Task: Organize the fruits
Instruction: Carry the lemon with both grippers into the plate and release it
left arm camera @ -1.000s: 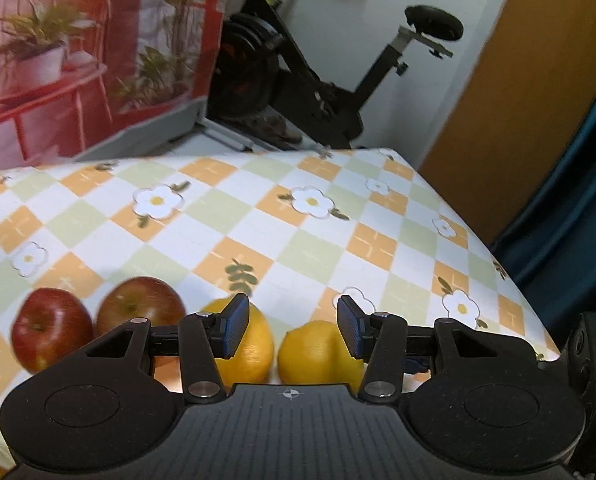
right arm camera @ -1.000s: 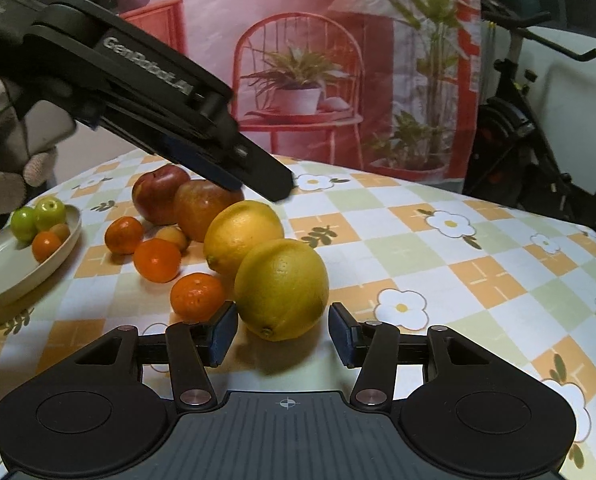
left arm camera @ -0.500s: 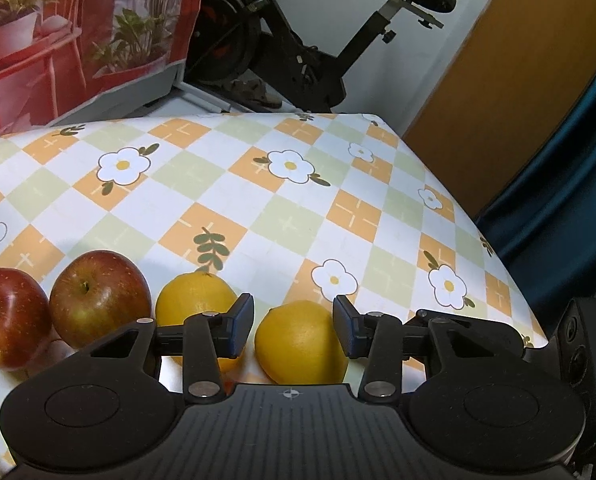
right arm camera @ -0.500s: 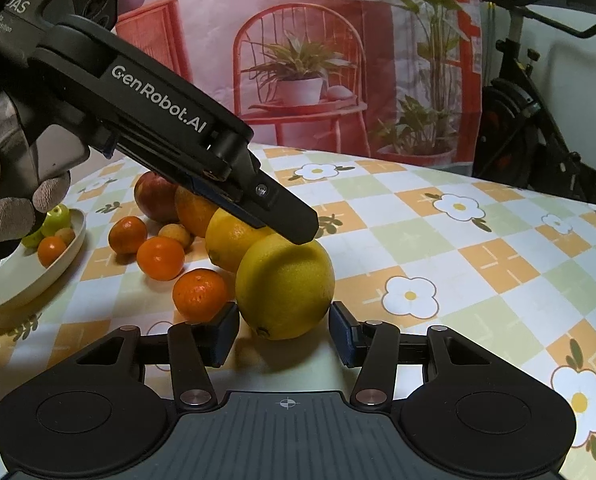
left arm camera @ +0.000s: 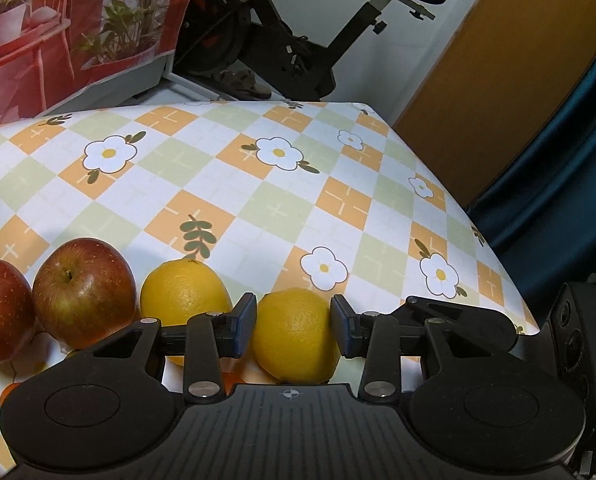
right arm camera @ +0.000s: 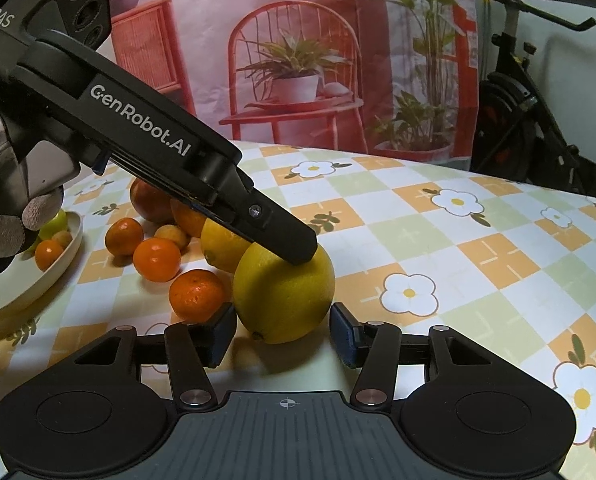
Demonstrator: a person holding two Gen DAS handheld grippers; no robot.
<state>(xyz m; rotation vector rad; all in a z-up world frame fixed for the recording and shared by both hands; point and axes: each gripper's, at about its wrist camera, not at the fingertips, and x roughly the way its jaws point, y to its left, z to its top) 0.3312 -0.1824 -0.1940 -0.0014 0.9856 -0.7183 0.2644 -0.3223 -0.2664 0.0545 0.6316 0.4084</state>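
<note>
Left wrist view: the left tool (left arm camera: 293,322), matte black plastic with dark blue pads, is closing narrow around a round, pebbly-skinned yellow citrus (left arm camera: 296,334), its pads touching the fruit's sides. Beside it on the glossy checked desk (left arm camera: 258,200) sit a second yellow citrus (left arm camera: 184,290) and two smooth, speckled red apples (left arm camera: 82,286), all in a row. In the right wrist view, the right tool (right arm camera: 282,334) rests with its pads narrowly apart, just beside the near end of the same citrus; whether they touch it I cannot tell. Small shiny mandarins (right arm camera: 197,294) lie left of it, and a pale oval plate (right arm camera: 38,276) with small fruit sits further left. A gloved hand (right arm camera: 2,216) holds the left tool.
</note>
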